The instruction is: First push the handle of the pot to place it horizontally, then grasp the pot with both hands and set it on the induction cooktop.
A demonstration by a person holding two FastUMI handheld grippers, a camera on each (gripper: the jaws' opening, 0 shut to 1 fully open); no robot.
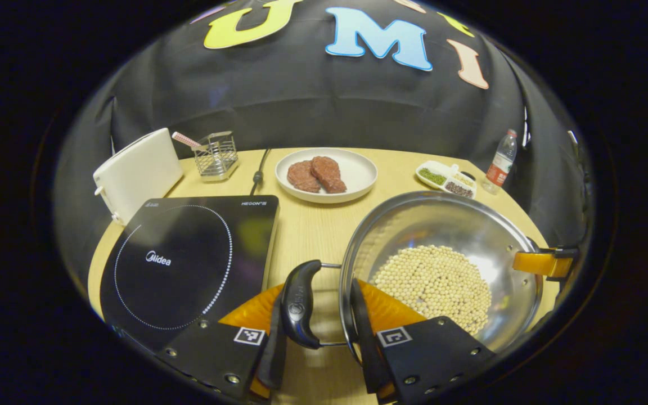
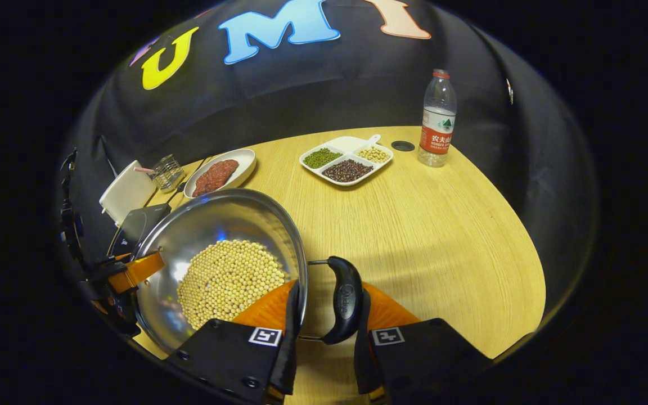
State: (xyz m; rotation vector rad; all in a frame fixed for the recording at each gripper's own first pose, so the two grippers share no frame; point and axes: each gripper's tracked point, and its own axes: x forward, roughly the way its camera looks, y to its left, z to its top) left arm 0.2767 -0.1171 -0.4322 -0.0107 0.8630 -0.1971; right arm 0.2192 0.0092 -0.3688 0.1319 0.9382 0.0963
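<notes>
Pot (image 1: 442,270) between grippers; left gripper (image 1: 318,332) and right gripper (image 2: 327,326) each straddle side handle, fingers apart, unclamped; cooktop (image 1: 189,264) lies left.

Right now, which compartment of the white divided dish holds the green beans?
In the right gripper view, the left compartment of the divided dish holds the green beans; the dark red beans lie nearest the camera, pale ones at right.

Left gripper (image 1: 319,332) astride pot (image 1: 442,270) handle (image 1: 300,304) — cooktop (image 1: 189,259) beside.
</notes>
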